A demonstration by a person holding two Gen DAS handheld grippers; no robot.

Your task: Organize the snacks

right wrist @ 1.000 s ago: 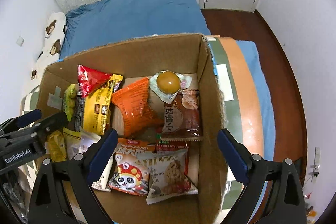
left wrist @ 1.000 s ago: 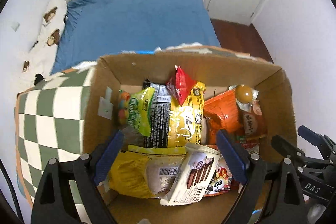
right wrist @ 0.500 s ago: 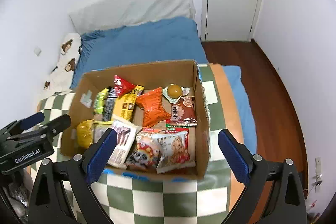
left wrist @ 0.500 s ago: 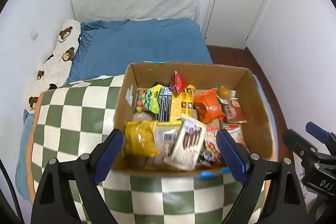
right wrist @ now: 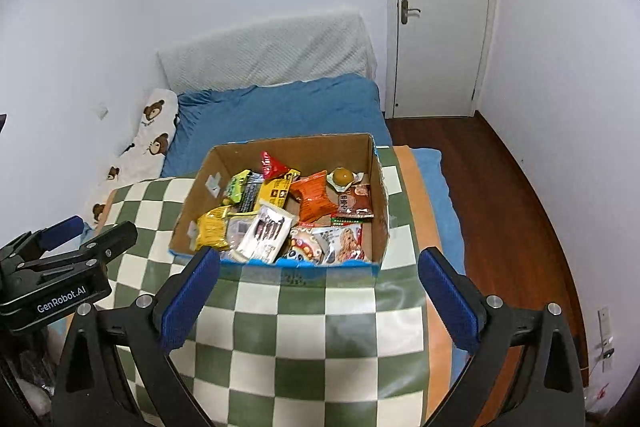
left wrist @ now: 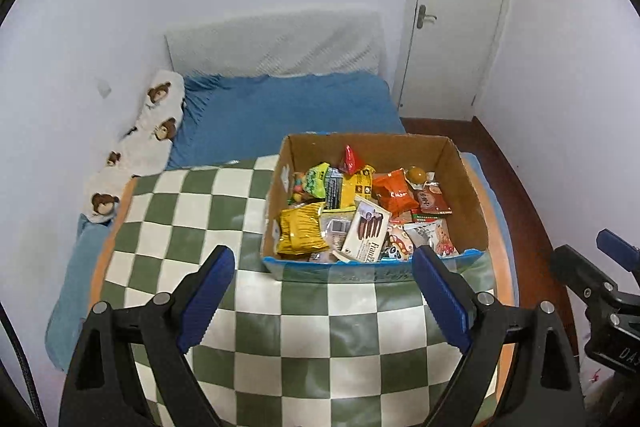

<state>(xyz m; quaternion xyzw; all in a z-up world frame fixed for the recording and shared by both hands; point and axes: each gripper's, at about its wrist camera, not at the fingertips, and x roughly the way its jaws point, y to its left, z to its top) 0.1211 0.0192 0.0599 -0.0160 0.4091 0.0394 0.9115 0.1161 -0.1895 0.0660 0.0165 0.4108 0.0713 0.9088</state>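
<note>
Held wide open and empty, up above the checked cloth [left wrist: 188, 211]: left gripper [left wrist: 324, 297], blue pads far apart, nothing between them. Same for the right gripper [right wrist: 318, 297], jaws spread wide, gripping nothing. Both well back from the box [left wrist: 468, 183].

Sitting on the cloth at about 1 o'clock in the left view, 12 o'clock in the right view: open cardboard box, full of snacks. Easy to pick out: yellow bag [left wrist: 300, 231] at the box's 8 o'clock, white cookie pack [left wrist: 366, 235] leaning near the front, orange bag [right wrist: 314, 197] in the middle, red bag [left wrist: 350, 159] poking up at the back. Half hidden under others: several small packs, names too small to read. Front wall hides the bottom of the near snacks. Behind the box: blue bed [right wrist: 280, 111]. Cut off at the picture edges: gripper handles.
</note>
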